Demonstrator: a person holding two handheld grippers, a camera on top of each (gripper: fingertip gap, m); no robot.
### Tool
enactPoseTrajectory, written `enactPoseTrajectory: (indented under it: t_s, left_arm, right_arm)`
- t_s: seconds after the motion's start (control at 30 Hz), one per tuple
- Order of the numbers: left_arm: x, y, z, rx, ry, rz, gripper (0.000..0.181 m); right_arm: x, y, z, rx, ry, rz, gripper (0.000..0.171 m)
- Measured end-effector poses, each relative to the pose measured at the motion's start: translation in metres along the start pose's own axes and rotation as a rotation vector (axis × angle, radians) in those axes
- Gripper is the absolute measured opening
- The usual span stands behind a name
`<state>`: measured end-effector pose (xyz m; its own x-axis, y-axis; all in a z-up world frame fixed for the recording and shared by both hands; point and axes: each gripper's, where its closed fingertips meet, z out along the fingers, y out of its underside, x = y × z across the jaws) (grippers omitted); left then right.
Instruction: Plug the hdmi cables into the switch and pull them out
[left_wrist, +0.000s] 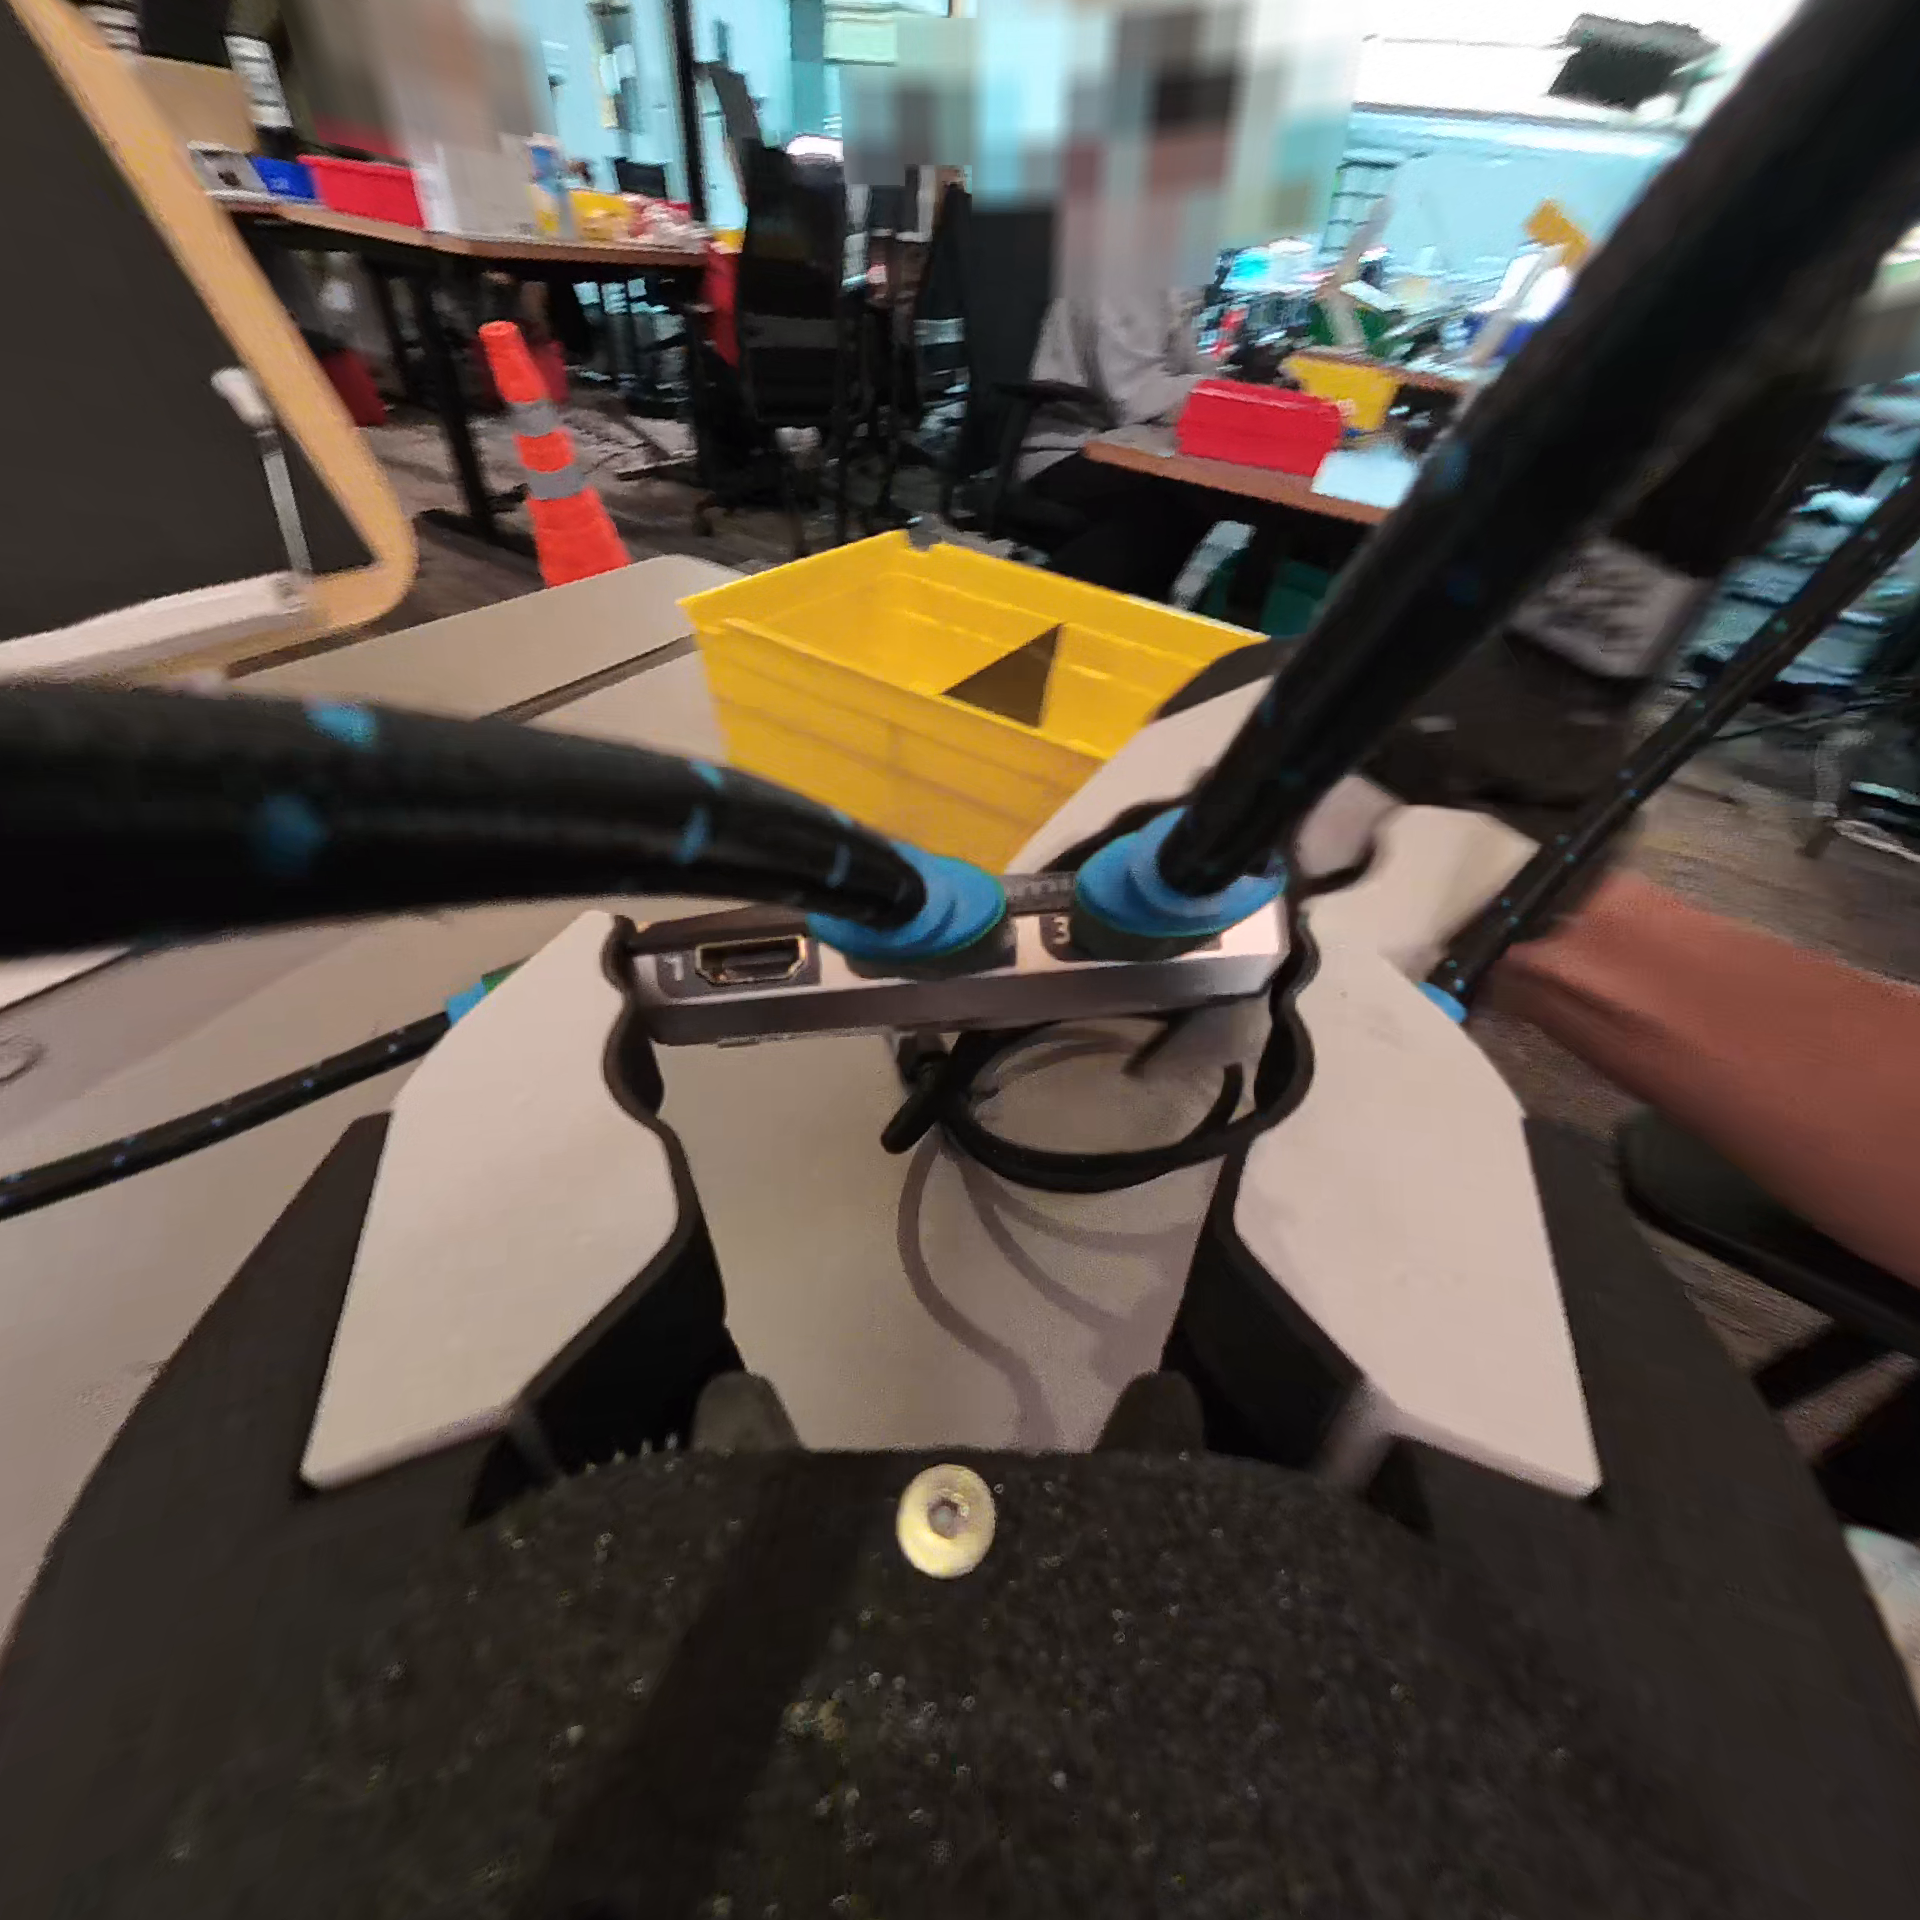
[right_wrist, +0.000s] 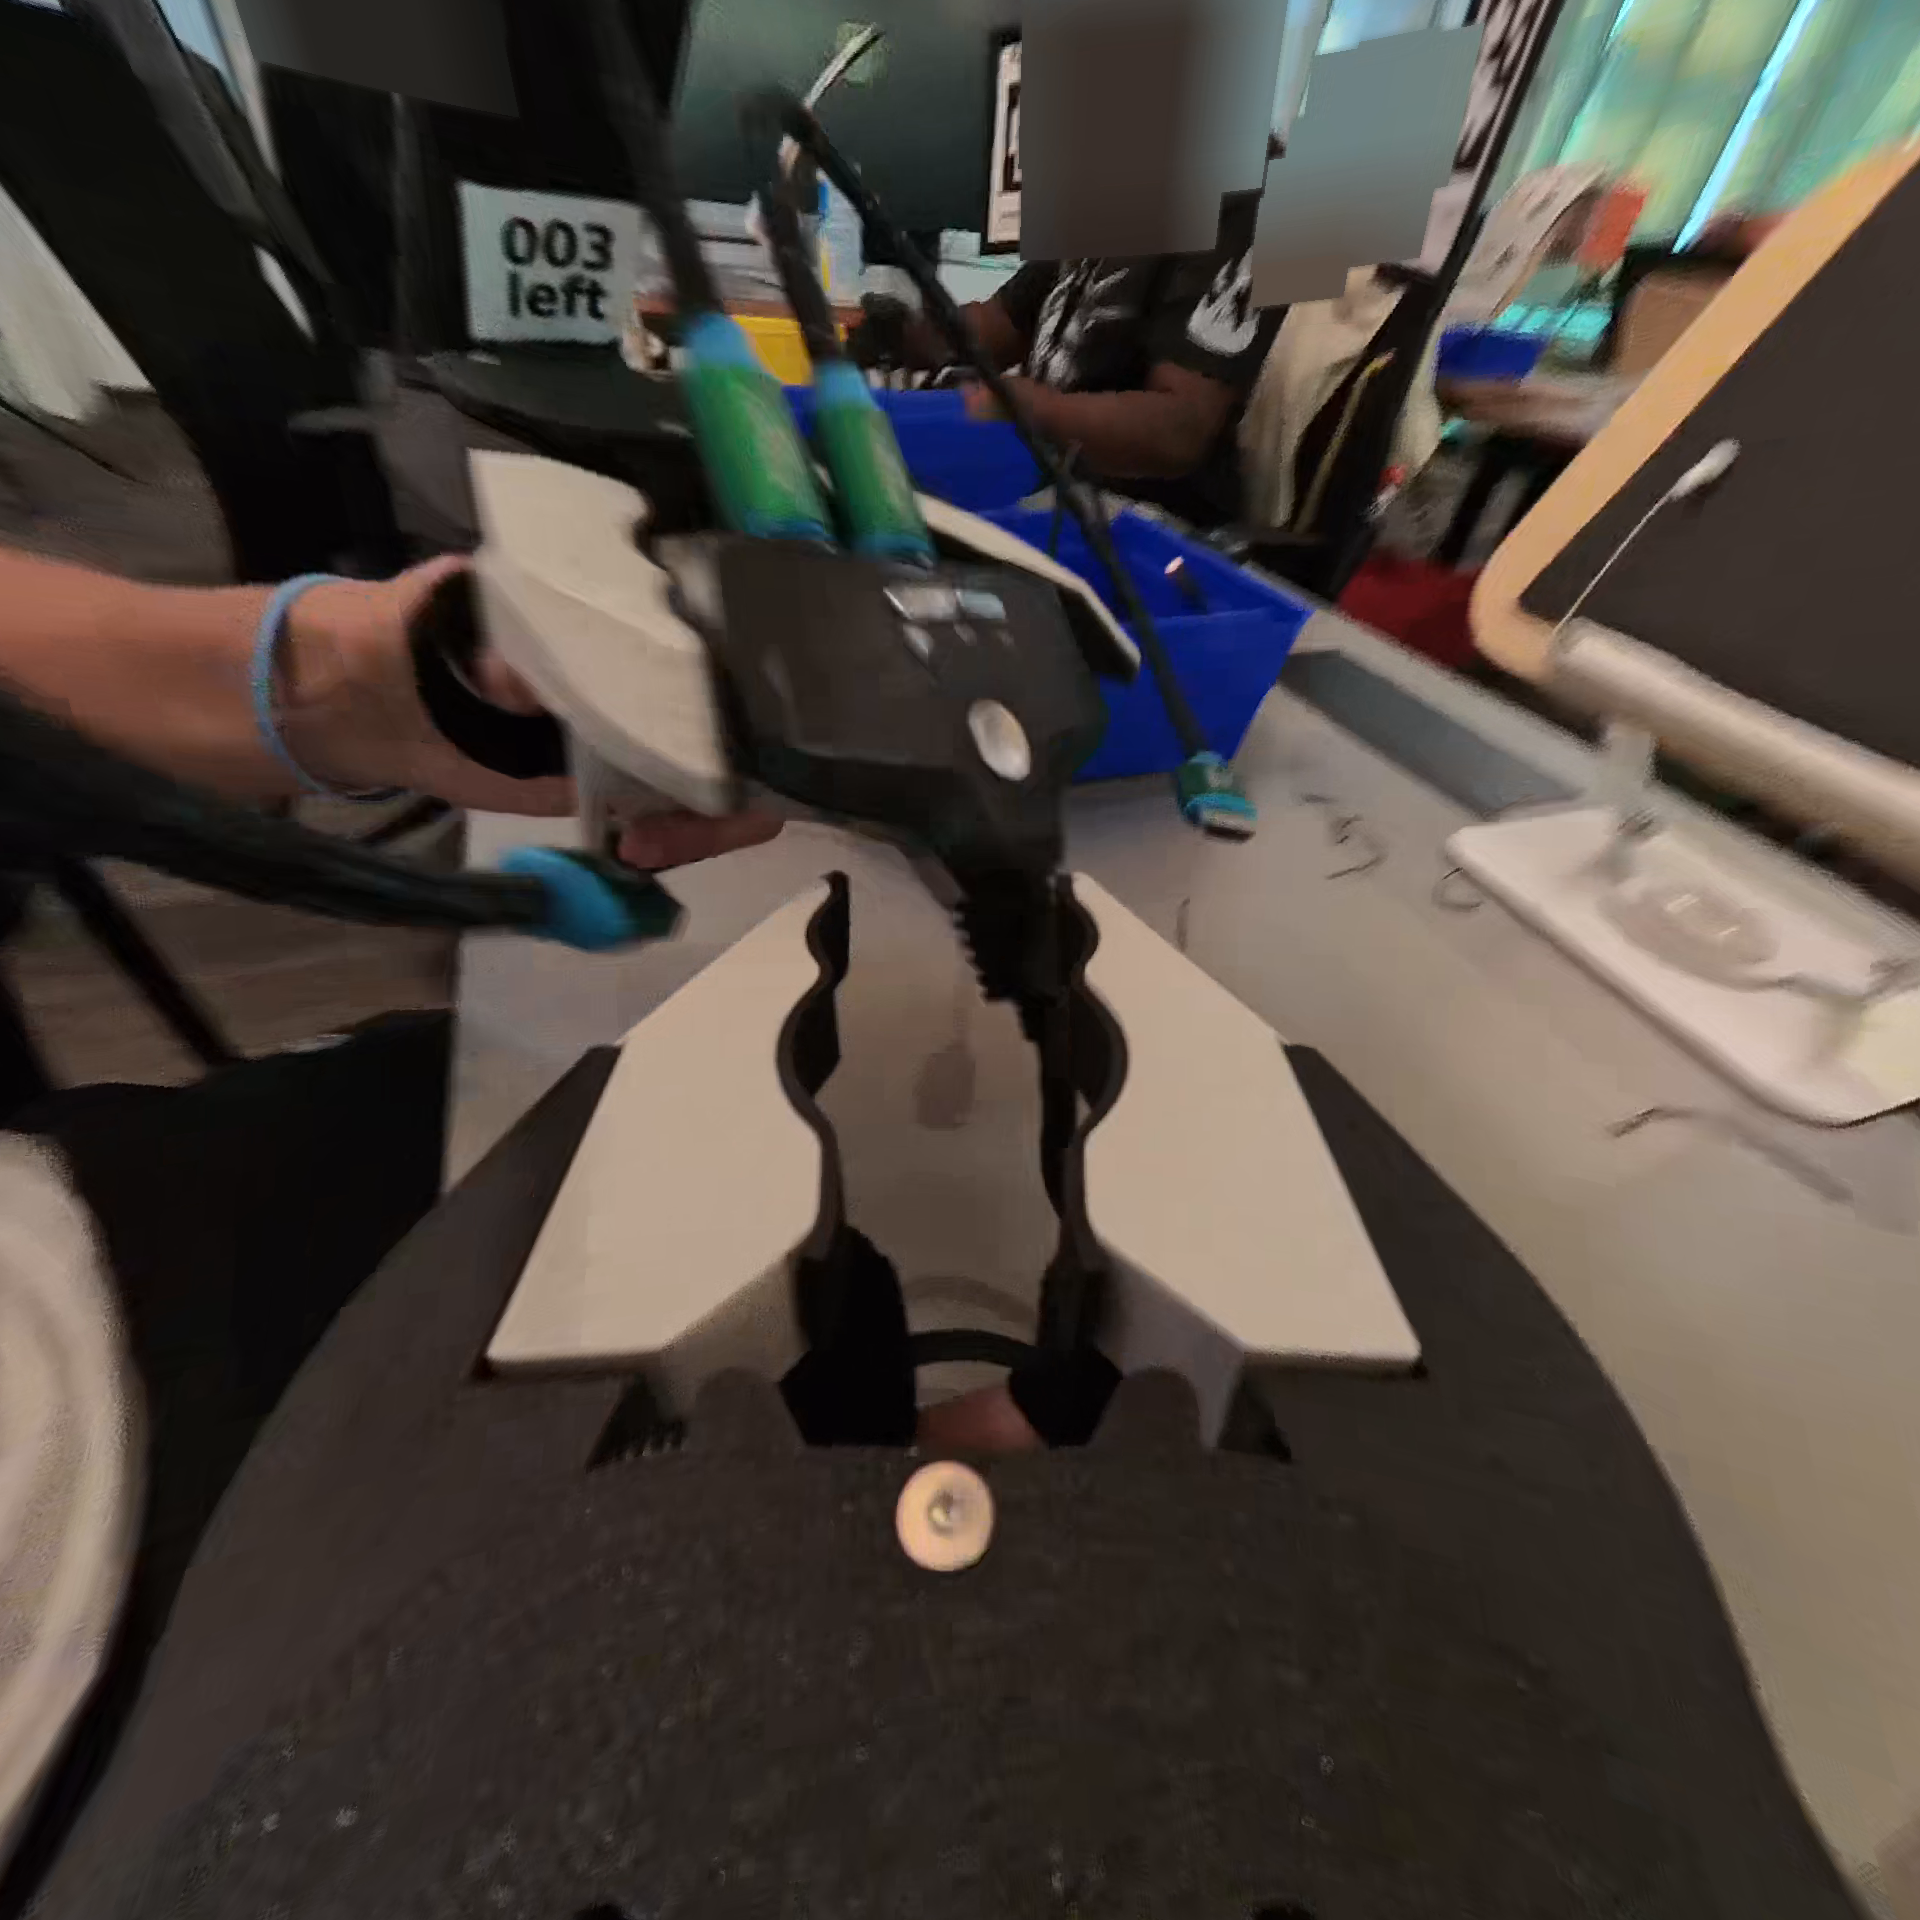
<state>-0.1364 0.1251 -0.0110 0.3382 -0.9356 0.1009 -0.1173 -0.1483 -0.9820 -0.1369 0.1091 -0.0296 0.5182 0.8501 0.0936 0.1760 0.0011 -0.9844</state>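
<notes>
The switch is held up off the bench, clamped across its width between the fingers of the left tongs, with its row of sockets facing the left wrist camera. Two cables sit in it: the middle plug and the right plug, both with blue collars and black braided cords leading off to either side. The first socket, at the left end of the row, is empty. In the right wrist view the same switch shows from its top side, with the two green-bodied plugs standing out of its far edge and the person's hand gripping the left tool.

The right tongs stand a little apart and hold nothing; the switch's own short black lead runs down through the gap against one finger, without seeming to be squeezed. A third cable end dangles loose in front of a blue bin, and another blue-collared plug hangs at the left of that view, in no socket.

So, by my judgement, the task is part done: two of three sockets are filled and one is open. Whether this is the plugging stage or the pulling stage cannot be told from these views alone.
</notes>
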Motion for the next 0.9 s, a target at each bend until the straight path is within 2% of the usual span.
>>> enactPoseTrajectory:
  t_s: [0.1,0.27,0.33,0.47,0.6,0.63,0.7,0.73,0.77,0.9]
  left_arm:
    - [-0.018,0.006,0.001,0.001,-0.085,-0.05,0.113]
    - [-0.011,0.01,0.005,0.005,-0.077,-0.099,0.113]
    - [-0.008,0.011,0.004,-0.012,-0.095,-0.059,0.113]
    - [-0.002,0.008,-0.001,-0.008,-0.039,0.0,0.109]
    - [-0.001,0.001,-0.011,0.072,0.054,-0.033,0.089]
    - [-0.004,0.0,-0.013,0.085,0.044,-0.026,0.077]
    - [-0.003,-0.002,-0.016,0.102,0.055,0.016,0.065]
    - [0.006,-0.003,-0.018,0.108,0.113,0.06,0.053]
    - [0.014,-0.003,-0.018,0.112,0.138,0.097,0.05]
    - [0.005,0.014,-0.012,-0.006,0.012,0.252,0.042]
  right_arm:
    - [-0.007,-0.014,0.004,0.002,0.124,-0.227,0.041]
    - [-0.004,-0.017,0.021,-0.026,0.334,-0.458,0.039]
    - [-0.002,-0.023,0.02,0.012,0.418,-0.539,0.023]
    - [-0.004,-0.019,0.017,0.005,0.398,-0.566,0.02]
    - [0.003,-0.013,0.009,0.002,0.342,-0.444,0.019]
    - [0.004,-0.011,0.007,0.002,0.334,-0.433,0.019]
    - [0.006,-0.005,0.006,-0.026,0.326,-0.436,0.019]
    - [0.008,0.0,0.007,-0.055,0.333,-0.446,0.019]
    - [0.01,0.008,0.009,-0.094,0.34,-0.463,0.019]
    - [0.02,0.029,0.016,-0.183,0.395,-0.504,0.02]
